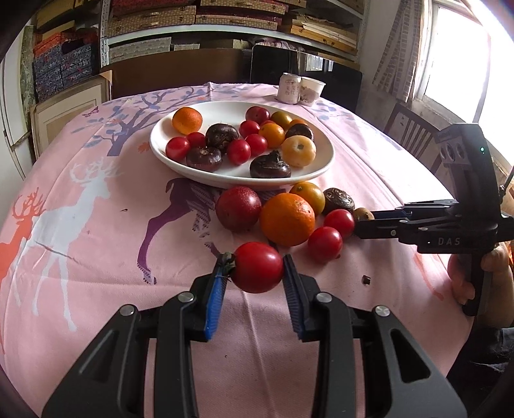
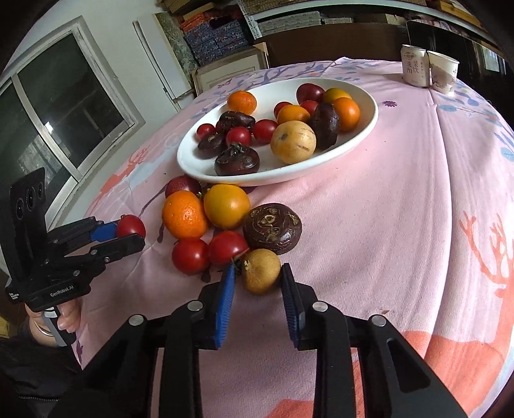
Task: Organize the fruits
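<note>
Pinching a red tomato (image 1: 257, 267), the left gripper (image 1: 253, 273) could squash or drop it; the right gripper (image 2: 258, 276) jaws clamp a brownish fruit (image 2: 261, 271) that may roll free. Loose fruit sits near the white plate (image 1: 180, 172) on a pink-clothed bench (image 1: 96, 244); stacked shelves (image 1: 199, 16) stand far behind.

My view: a home room doubling as storage.
I see a cloth-covered table (image 1: 96, 225), a wooden chair (image 1: 414, 135), and shelves (image 1: 199, 19) stacked with boxes.

can (image 1: 290, 87) beside paper cup (image 1: 311, 91) | deer-print cloth (image 1: 96, 225) | chair (image 1: 414, 135) | stacked boxes (image 1: 64, 64)
</note>
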Tool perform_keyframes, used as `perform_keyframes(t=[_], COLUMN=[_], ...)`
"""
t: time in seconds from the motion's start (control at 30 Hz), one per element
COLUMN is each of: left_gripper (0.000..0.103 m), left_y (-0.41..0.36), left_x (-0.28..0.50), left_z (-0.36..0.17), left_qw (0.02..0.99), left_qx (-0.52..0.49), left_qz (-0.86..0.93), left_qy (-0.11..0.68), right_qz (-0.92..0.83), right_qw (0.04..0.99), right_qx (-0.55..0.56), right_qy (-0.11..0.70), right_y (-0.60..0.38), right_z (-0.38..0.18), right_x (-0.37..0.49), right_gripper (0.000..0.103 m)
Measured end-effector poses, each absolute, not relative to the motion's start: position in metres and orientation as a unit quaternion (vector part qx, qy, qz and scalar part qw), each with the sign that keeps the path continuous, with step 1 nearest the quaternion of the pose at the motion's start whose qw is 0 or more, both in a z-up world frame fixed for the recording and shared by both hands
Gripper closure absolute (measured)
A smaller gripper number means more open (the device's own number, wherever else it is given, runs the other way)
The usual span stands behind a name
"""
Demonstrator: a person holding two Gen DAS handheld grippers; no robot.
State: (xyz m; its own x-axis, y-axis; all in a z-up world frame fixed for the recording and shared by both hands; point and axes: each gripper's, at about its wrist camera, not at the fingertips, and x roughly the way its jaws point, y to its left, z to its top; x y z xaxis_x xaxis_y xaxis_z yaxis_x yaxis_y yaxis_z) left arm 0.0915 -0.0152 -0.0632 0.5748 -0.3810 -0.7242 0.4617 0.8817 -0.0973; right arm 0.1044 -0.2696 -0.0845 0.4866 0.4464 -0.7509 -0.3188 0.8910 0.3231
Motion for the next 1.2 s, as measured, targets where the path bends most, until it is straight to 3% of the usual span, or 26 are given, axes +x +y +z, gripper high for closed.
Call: perform_keyframes(t=[0.33, 0.73, 0.93, 1.2], left_gripper=[0.069, 0.069, 0.068, 0.068], left_y=[-0.001, -0.014, -0.015, -0.021], left_x=[0.097, 0.15, 0.141, 0.134], left_z=[-0.051, 0.0, -0.011, -0.023], left_qw=[0.888, 0.91, 0.904, 0.899], left_qx=[0.006, 0.011, 0.015, 0.029], left_qz=[-0.25, -0.238, -0.251, -0.252], left_qy=[0.387, 0.34, 0.346, 0.356], right_qz=[0.218, 0.245, 0.314, 0.261], right_qw=[0.884, 0.885, 0.847, 0.838], right_qx=[0.104, 0.14, 0.159, 0.191], right_qy=[0.401, 0.369, 0.398, 0.44], right_y=[-0.284, -0.279, -0.284, -0.316], right_z=[-0.064, -0.004, -0.022, -0.054], right_x=[0.097, 0.154, 0.117, 0.104], right_gripper=[0.077, 0.077, 0.077, 0.077])
